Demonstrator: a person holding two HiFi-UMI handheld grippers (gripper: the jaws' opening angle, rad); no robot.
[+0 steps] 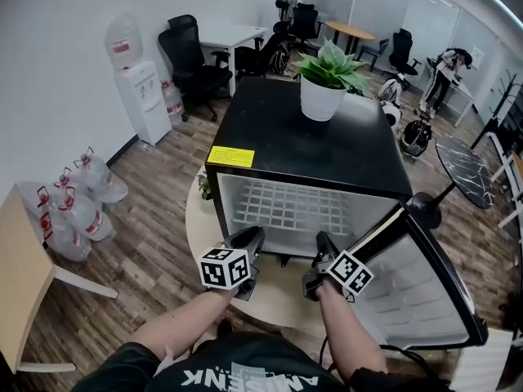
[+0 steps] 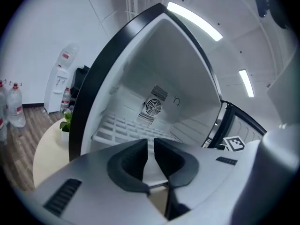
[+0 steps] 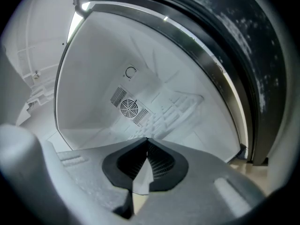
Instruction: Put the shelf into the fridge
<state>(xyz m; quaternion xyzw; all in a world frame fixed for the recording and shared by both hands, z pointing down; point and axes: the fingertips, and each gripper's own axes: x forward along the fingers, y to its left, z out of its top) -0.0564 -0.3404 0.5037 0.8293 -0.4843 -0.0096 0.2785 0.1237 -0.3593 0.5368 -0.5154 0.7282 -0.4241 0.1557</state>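
Wood-plank floor (image 1: 155, 251), white wall (image 1: 57, 23), a water cooler (image 1: 145, 96) by it, office chairs (image 1: 192, 60), a desk (image 1: 233, 33), ceiling light strips (image 2: 194, 20).

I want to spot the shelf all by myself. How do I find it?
Find the black fridge with the potted plant on top. Look into its open white inside: the shelf lies flat there. It is a white grid of square holes, unlike the plain inside of the door swung open beside it.

The yellow label (image 1: 230, 156) on the fridge (image 1: 327, 149) is illegible.
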